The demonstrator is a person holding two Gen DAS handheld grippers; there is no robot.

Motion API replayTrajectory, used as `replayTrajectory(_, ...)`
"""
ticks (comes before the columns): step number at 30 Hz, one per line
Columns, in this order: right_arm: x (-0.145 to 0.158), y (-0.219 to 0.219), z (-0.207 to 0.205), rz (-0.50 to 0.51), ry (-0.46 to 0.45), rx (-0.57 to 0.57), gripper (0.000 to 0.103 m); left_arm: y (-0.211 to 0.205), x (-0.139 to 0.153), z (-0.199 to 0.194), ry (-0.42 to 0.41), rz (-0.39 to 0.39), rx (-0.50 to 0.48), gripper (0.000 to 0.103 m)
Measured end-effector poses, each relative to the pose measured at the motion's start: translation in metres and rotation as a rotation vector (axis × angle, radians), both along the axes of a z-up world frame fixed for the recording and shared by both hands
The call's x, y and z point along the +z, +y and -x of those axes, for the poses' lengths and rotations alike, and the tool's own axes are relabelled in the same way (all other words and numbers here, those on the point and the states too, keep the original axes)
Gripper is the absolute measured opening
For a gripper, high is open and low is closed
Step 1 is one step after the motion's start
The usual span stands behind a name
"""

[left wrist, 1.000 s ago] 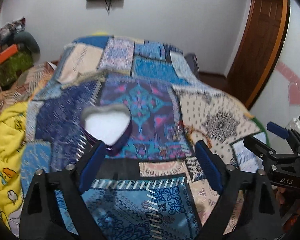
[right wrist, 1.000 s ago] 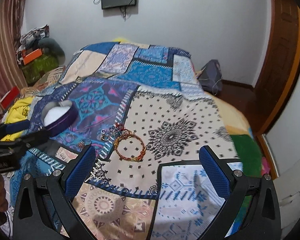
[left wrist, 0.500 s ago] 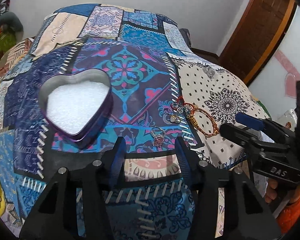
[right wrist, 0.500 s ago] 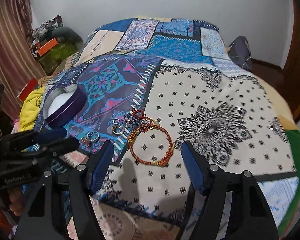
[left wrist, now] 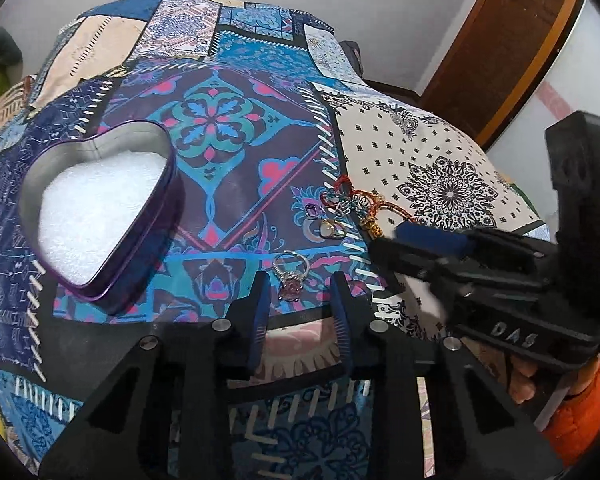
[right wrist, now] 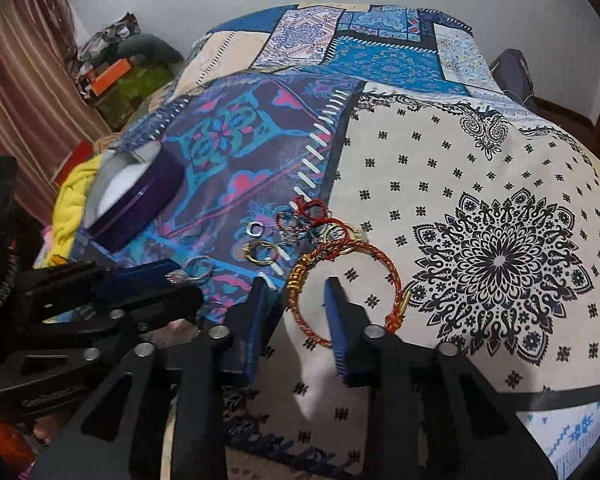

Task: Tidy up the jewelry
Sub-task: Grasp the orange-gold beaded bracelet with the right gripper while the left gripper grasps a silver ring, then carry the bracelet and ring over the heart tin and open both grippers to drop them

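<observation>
A purple heart-shaped tin (left wrist: 96, 216) with a white lining lies open on the patchwork bedspread (left wrist: 228, 128). To its right are loose pieces: a silver ring with a pink stone (left wrist: 290, 280), a gold ring (left wrist: 332, 229) and a tangle of small pieces (left wrist: 348, 204). My left gripper (left wrist: 299, 280) is low over the silver ring. Its jaws are closing, with the ring between them and untouched. My right gripper (right wrist: 297, 282) straddles the beaded left edge of a red and gold bracelet (right wrist: 380, 256). Its jaws are closing too, the pads still apart from the cord.
The two grippers work side by side, the left gripper (right wrist: 140, 280) close on the right one's left. A yellow cloth (right wrist: 70, 208) and boxes (right wrist: 116, 76) lie past the bed's left side. A dark bag (right wrist: 512, 68) and a wooden door (left wrist: 500, 40) stand at the right.
Both grippers have come down and forward toward the bedspread and narrowed their jaws. The silver ring now sits between the left jaws and the bracelet's edge between the right.
</observation>
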State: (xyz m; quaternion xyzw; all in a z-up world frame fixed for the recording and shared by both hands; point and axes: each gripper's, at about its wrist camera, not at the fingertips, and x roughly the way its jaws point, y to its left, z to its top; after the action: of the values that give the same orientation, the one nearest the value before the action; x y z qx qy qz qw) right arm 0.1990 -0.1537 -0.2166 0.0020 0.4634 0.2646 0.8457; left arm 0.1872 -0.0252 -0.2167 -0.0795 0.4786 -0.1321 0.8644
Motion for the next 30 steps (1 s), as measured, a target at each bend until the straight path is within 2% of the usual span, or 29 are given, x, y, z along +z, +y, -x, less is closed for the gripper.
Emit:
replayTrajectory(3, -0.001, 0.0, -0.001, 0.005, -0.006, -0.008, 0.009, -0.003, -0.002, -0.001, -0.004, -0.013, 0.0, 0.025)
replayTrajectory(4, 0.0, 0.0, -0.001, 0.007, -0.009, -0.01, 0.007, -0.004, -0.002, -0.001, -0.009, -0.027, 0.003, 0.02)
replayTrajectory(5, 0.0, 0.0, 0.0, 0.008, -0.014, -0.011, 0.007, -0.005, -0.003, -0.001, -0.011, -0.038, 0.006, 0.014)
replayTrajectory(7, 0.003, -0.002, 0.002, -0.003, -0.01, -0.012, 0.007, -0.006, -0.003, -0.001, -0.016, -0.052, 0.008, 0.01)
replayTrajectory(9, 0.008, -0.007, 0.005, -0.034, -0.003, -0.023, 0.007, -0.004, -0.002, 0.001, -0.015, -0.034, 0.003, 0.01)
replayTrajectory(16, 0.03, -0.015, 0.018, -0.047, -0.042, -0.04, 0.006, 0.006, 0.008, 0.012, -0.02, -0.011, 0.038, 0.01)
replayTrajectory(30, 0.075, 0.003, 0.031, -0.082, -0.161, -0.038, 0.006, 0.031, 0.071, 0.048, -0.169, -0.033, 0.121, 0.01)
